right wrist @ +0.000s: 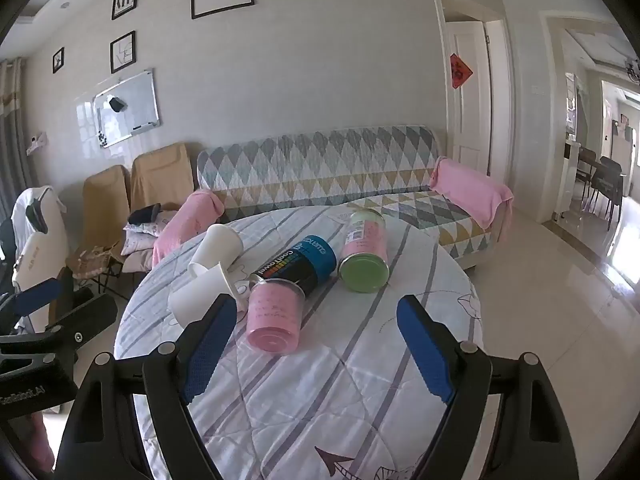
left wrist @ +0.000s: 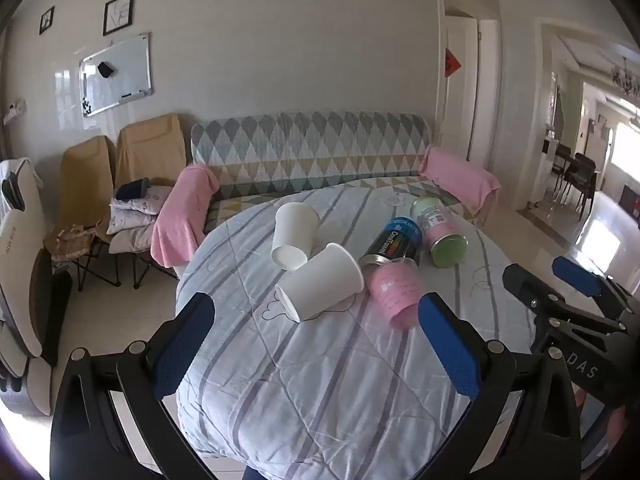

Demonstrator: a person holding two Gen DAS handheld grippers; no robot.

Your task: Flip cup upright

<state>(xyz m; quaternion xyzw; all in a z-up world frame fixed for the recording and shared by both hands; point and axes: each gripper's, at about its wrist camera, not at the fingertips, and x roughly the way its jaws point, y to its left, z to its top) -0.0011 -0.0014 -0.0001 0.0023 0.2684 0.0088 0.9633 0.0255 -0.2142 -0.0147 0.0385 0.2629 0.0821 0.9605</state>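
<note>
Two white paper cups lie on their sides on the round table [left wrist: 320, 380]. The near cup [left wrist: 320, 286] points its mouth toward me; the far cup [left wrist: 294, 234] lies behind it. Both show in the right wrist view, near cup [right wrist: 196, 294] and far cup [right wrist: 218, 244]. My left gripper [left wrist: 316, 344] is open and empty, just short of the near cup. My right gripper [right wrist: 316, 344] is open and empty in front of a pink canister [right wrist: 276, 314]. The right gripper also shows in the left wrist view [left wrist: 552, 276].
Three canisters lie on the table: pink [left wrist: 394, 294], black and blue [left wrist: 394, 242], and pink with a green lid [left wrist: 440, 230]. A sofa [left wrist: 312, 152] with pink armrest covers stands behind the table. Folding chairs [left wrist: 120, 184] stand to the left.
</note>
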